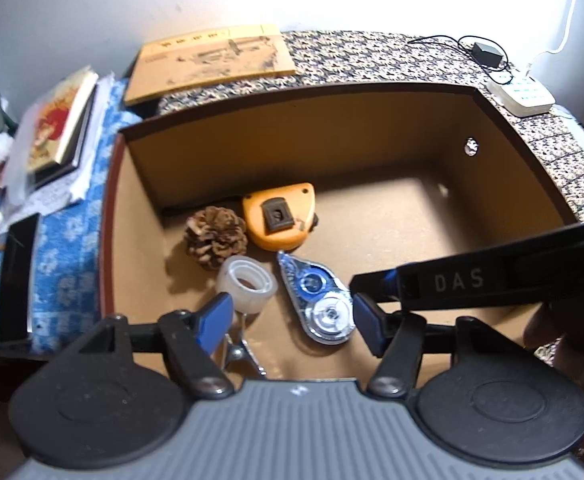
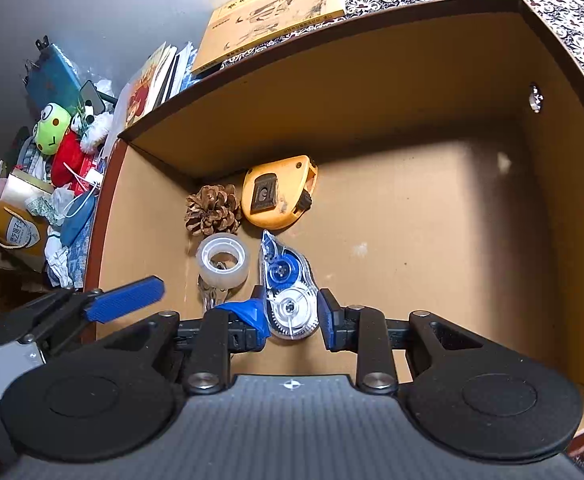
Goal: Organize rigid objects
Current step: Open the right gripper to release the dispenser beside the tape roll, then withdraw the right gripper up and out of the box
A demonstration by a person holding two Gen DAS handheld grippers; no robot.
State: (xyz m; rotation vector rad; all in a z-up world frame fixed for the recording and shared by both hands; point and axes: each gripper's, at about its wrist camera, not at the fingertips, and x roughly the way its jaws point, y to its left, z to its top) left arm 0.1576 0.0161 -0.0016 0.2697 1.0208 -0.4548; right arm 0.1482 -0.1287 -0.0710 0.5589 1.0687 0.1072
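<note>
An open cardboard box holds a pine cone, an orange tape measure, a clear tape roll, a metal clip and a clear-and-blue correction tape dispenser. My right gripper reaches in from the right; its pads press both sides of the dispenser's round end, which rests on the box floor. My left gripper hangs open over the clip and roll, holding nothing. One of its blue fingers shows in the right wrist view.
A tan booklet lies behind the box on patterned cloth. Stacked books, a black phone and plush toys crowd the left side. A white keypad and a black adapter sit at the back right.
</note>
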